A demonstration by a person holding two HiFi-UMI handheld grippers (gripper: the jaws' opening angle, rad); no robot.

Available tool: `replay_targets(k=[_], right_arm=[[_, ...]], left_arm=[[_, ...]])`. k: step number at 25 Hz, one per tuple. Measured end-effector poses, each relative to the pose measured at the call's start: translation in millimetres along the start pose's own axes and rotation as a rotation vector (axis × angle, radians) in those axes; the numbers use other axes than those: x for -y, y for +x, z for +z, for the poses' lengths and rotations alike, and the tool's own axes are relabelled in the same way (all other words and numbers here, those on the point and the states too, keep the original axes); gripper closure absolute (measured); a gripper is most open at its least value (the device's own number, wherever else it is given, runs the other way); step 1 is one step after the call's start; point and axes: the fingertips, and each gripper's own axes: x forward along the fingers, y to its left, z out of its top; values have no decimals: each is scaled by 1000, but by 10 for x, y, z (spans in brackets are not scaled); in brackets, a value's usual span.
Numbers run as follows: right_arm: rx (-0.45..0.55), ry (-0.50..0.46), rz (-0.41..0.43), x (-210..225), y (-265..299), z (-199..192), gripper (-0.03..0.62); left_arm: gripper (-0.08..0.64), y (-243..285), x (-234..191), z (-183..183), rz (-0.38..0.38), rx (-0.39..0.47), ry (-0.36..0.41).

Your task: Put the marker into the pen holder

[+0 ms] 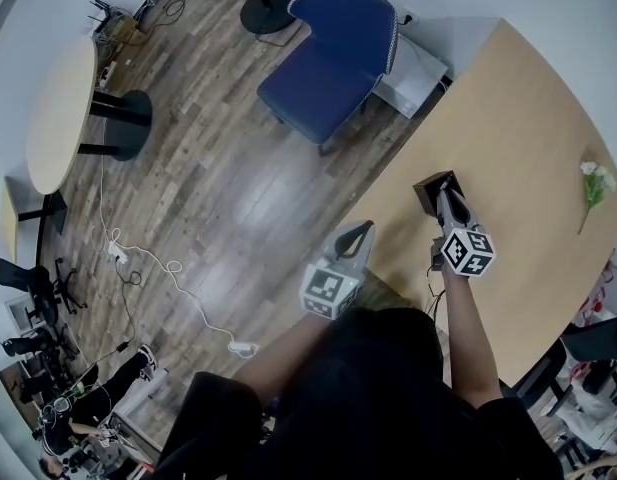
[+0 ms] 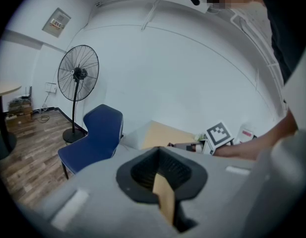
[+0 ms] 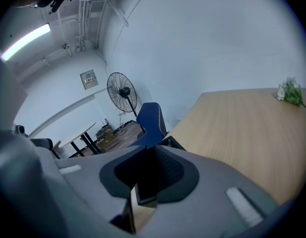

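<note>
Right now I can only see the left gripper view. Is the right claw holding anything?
Observer: Yes. In the right gripper view, the right claw is closed on a dark stick, apparently the marker.
Operator: Where is the pen holder?
Observer: In the head view, the pen holder stands open-topped on the wooden table, right at that claw's tips.
Operator: What else is on the table?
Observer: A flower sprig lies near the table's right edge, well apart from the holder.
</note>
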Motion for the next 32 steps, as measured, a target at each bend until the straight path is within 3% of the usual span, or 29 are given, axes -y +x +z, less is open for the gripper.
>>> replay_targets(k=[14,18,22,28,32], right_arm=[[33,-31,24,-249,-414,128,559],[91,-60,40,-544,-803,253,589],[140,-120,31,-913,-1299,265,591],[175,-186,1,-1426,-2076,3,591],[157,-231,-45,-1524,-2437,-224,591]], left_arm=[[557,-336,60,297,20,77,33],[558,-648,221,331,27,127,24],[558,-1004,473,278,-16,182,10],[558,-1575,821,184,-54,239,8],[558,-1775,995,29,-69,259,-24]])
